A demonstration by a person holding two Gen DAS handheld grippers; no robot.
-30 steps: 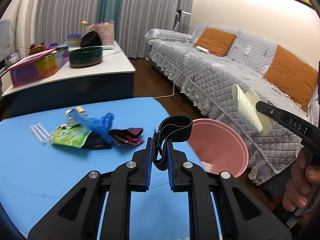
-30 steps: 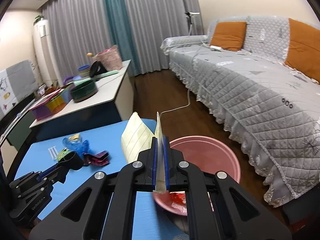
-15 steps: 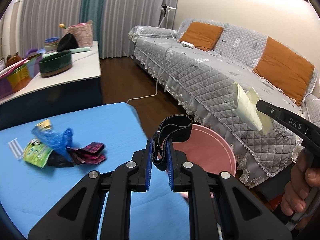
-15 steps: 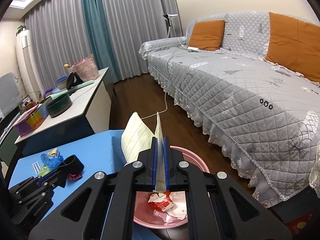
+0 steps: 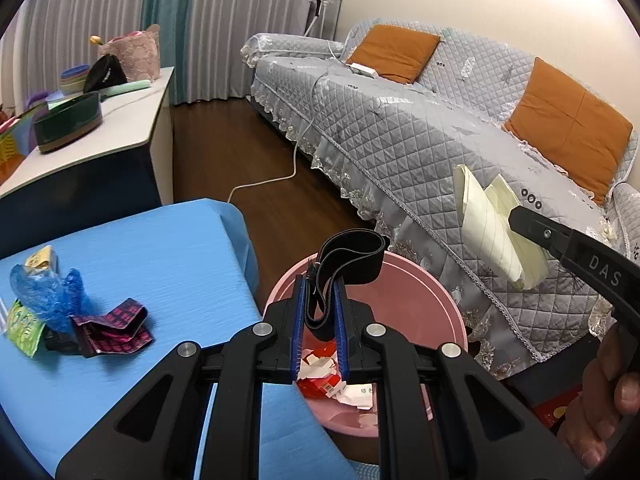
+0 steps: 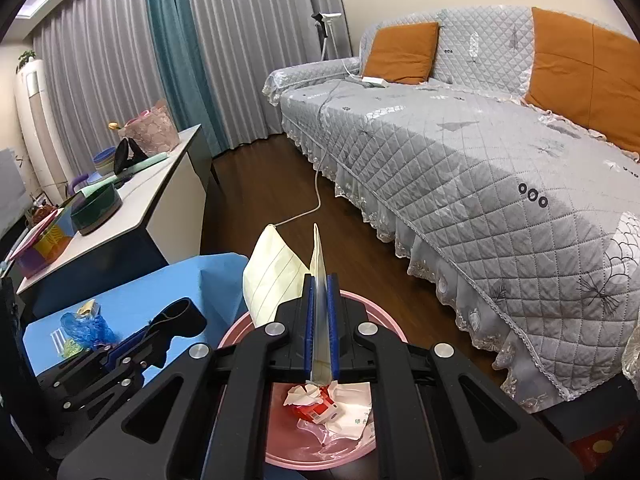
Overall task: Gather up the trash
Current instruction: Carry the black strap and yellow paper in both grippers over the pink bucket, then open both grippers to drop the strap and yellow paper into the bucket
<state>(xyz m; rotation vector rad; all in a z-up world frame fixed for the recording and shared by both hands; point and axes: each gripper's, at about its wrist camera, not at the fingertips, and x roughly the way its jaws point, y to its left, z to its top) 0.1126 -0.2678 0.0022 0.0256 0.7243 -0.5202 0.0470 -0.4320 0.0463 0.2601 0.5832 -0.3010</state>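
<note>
- The left gripper (image 5: 319, 322) is clamped on a black elastic band (image 5: 352, 256), which loops up and forward out of the blue pads, its long axis running along the fingers.
- The right gripper (image 6: 319, 330) is closed tight on a folded sheet of pale lined paper (image 6: 276, 276), held edge-on so the sheet stands upright between the pads.
- Both loads hang over the pink basin (image 5: 436, 300), which sits on the floor just off the corner of the blue tabletop (image 5: 160, 248), between it and the grey sofa (image 5: 420, 140).
- The basin lies straight below and slightly ahead of each gripper, and already holds crumpled red and white scraps (image 6: 332, 404).
- The paper appears nearer the basin's middle. The band sits over the near rim on the tabletop side, so the left one probably needs a little more reach forward before letting go.
- More trash waits on the tabletop, well to the left: a blue plastic wrapper (image 5: 48, 292), a dark pink packet (image 5: 116, 326) and a green packet (image 5: 24, 326), all touching in one small heap.
- I judge the coming step to be a release of both items.
</note>
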